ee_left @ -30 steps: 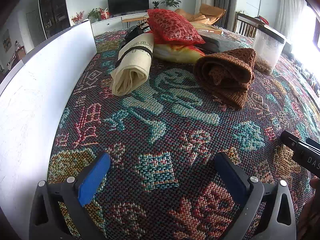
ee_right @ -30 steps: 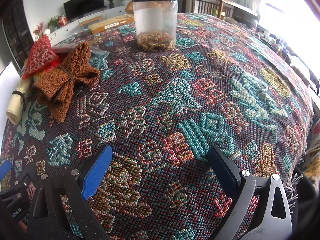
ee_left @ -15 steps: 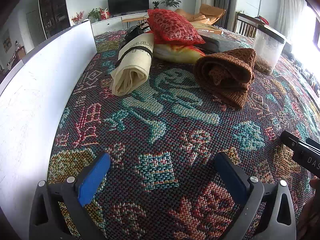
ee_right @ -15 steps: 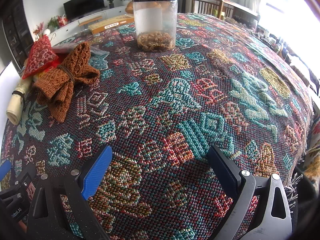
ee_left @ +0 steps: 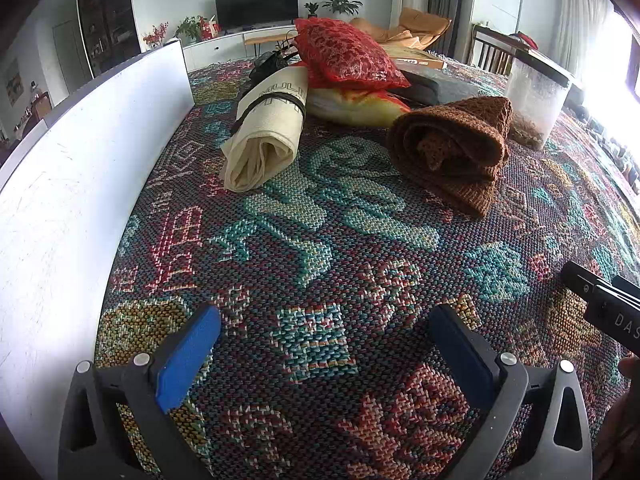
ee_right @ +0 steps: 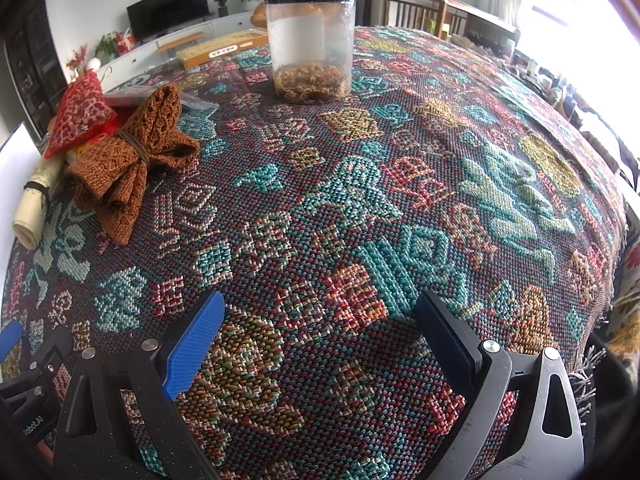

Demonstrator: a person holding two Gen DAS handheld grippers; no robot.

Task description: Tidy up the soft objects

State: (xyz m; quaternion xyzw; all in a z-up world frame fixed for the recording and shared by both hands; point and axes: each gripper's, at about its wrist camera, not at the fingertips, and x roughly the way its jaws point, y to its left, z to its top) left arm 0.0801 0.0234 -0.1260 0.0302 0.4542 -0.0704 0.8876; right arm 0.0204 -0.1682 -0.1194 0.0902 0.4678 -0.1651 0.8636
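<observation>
1. Nothing has moved since the earlier frames: both grippers hover at the same place over the woven patterned cloth [ee_left: 320, 240].
2. Left gripper [ee_left: 324, 344] and right gripper [ee_right: 320, 328] stand wide and empty.
3. Ahead of the left gripper lie the rolled brown knitted scarf [ee_left: 452, 152] and the cream rolled fabric bundle with a black strap [ee_left: 266, 136], well apart from both grippers.
4. Judged from this, the organizing is not yet begun.

We count one rolled cream canvas bundle [ee_left: 267, 132], one bundled brown knit cloth [ee_left: 454, 148], one red lace-patterned cushion [ee_left: 348, 56], one yellow-red soft pouch [ee_left: 352, 106], one clear black-lidded plastic jar [ee_right: 311, 44], one flat yellow box [ee_right: 222, 49].
</observation>
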